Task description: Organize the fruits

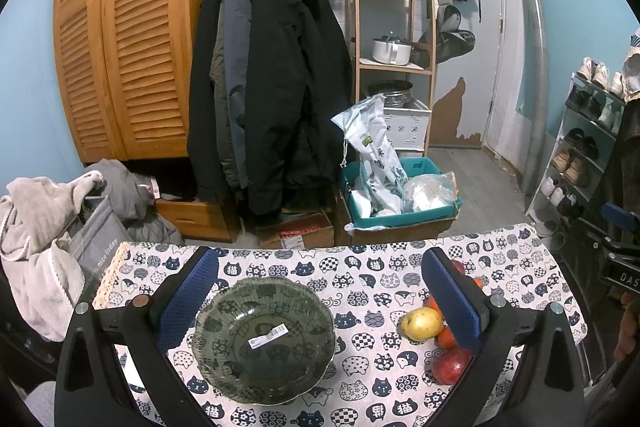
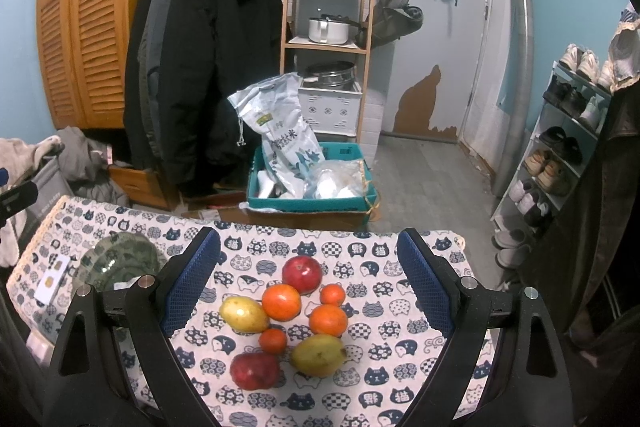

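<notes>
In the left wrist view, the left gripper (image 1: 318, 291) has its blue-padded fingers (image 1: 188, 297) spread wide and empty. Between them, in the lower centre of the frame, sits a dark green scalloped glass bowl (image 1: 265, 341) on the cat-print white tablecloth (image 1: 360, 267); a small white barcode sticker (image 1: 268, 335) shows on its bottom. No fruit lies in the bowl. To the lower right, partly hidden behind the right-hand finger, a yellow-green mango (image 1: 422, 323) and a red apple (image 1: 451, 365) are visible.

In the right wrist view, the right gripper (image 2: 308, 281) likewise stands wide open, holding nothing. The fruits sit clustered in the lower centre of the frame between its fingers: a red apple at the top (image 2: 302, 273), a large orange (image 2: 281, 302) just below it, a small orange to the right (image 2: 332, 295), another orange (image 2: 328, 320) under that, a yellow mango on the left (image 2: 244, 314), a small orange in the middle (image 2: 273, 341), a greenish mango (image 2: 318, 354) and a dark red apple (image 2: 255, 371) (nearest the camera). The bowl appears at the left edge, well apart from the cluster.

A black hooded coat (image 2: 208, 67) hangs in the upper background of the frame.
</notes>
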The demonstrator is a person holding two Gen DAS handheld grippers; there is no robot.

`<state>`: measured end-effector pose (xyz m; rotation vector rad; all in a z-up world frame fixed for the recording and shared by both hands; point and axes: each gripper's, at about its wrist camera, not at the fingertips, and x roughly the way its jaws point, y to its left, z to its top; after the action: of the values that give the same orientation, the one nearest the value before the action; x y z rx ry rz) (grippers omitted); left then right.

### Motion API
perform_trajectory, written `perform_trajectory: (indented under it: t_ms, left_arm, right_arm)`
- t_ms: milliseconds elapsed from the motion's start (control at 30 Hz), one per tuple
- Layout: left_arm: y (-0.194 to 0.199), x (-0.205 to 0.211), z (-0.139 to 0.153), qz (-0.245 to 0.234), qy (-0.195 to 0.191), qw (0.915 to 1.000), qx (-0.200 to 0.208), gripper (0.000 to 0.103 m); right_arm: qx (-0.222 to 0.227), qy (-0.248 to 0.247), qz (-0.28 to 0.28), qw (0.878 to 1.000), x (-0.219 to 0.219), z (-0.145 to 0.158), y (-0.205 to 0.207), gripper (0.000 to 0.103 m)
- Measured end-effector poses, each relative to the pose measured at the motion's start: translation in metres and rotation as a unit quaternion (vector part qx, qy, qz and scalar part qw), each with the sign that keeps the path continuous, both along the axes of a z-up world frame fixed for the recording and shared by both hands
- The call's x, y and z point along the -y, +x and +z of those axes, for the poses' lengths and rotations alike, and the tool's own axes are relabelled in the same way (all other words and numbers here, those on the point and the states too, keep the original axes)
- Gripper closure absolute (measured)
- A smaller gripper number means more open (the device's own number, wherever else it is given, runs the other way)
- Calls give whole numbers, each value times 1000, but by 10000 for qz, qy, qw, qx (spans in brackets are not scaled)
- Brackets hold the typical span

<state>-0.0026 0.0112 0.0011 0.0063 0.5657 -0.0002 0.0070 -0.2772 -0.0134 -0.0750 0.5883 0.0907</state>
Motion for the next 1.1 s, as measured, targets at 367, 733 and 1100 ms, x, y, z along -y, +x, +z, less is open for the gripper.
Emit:
perform_trajectory:
  t_ms: [367,733,1100]
  left_arm:
    - [-2,1,-2,-3,-9,10000,-12,0]
    - [11,19,-17,-194,24,9994,-288,0]
    - [35,51,-64,-544,60,9924,-1103,0]
  right_arm:
    - [-44,-25,-38,10000,13,-6,-2,14]
    - [-241,-124,-199,9994,25,-17,-1,14]
    - [-857,-222,-404,9953,44,-51,8,14]
